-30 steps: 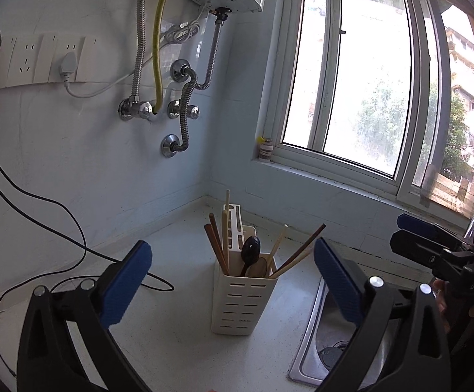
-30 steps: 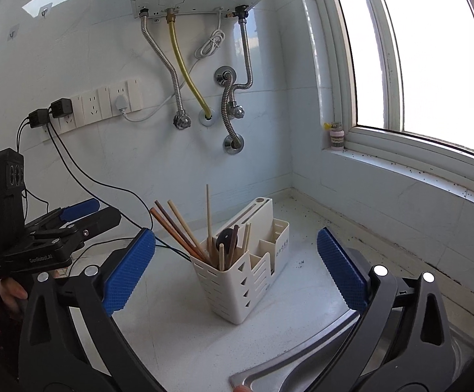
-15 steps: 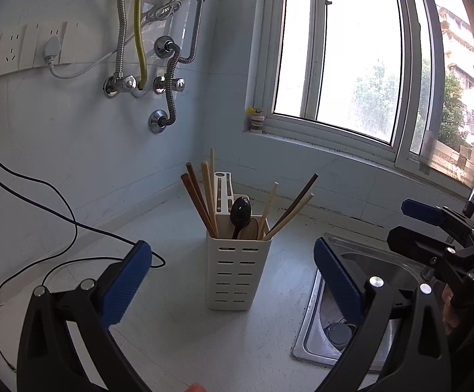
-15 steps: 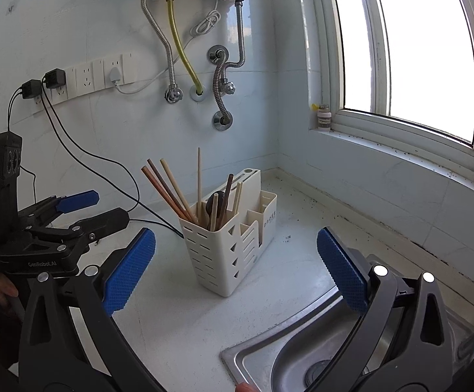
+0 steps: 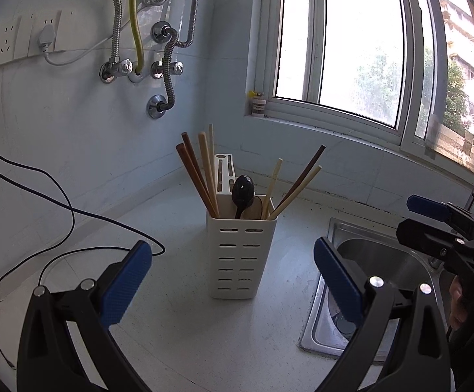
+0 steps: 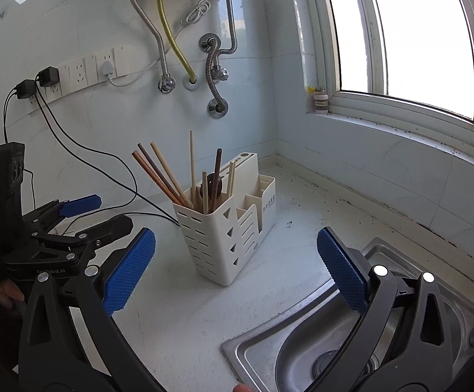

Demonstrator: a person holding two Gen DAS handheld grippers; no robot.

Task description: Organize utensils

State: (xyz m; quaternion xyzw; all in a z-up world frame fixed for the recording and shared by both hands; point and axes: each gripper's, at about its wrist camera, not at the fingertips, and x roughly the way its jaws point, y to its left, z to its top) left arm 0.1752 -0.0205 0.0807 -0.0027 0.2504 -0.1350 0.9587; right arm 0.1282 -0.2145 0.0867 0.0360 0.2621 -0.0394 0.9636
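Hidden: spoon [image 5: 242, 191] bowl is showing; handles are sinking out of sight.
Count: seven chopsticks [image 5: 193, 176], one holder [image 5: 240, 254].
Change: you are pulling back; holder is shrinking toward 12 o'clock.
Claws: your left gripper [image 5: 232, 285] and right gripper [image 6: 237, 269] are gaping wide, carrying nothing.

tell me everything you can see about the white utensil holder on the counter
The utensil holder is cream-white, plastic-looking, with slotted walls. It stands upright on the pale counter, near the sink, touched by neither gripper. Its front compartment holds leaning chopsticks and a dark spoon; lower side pockets look empty, and a taller slotted block rises at the back.
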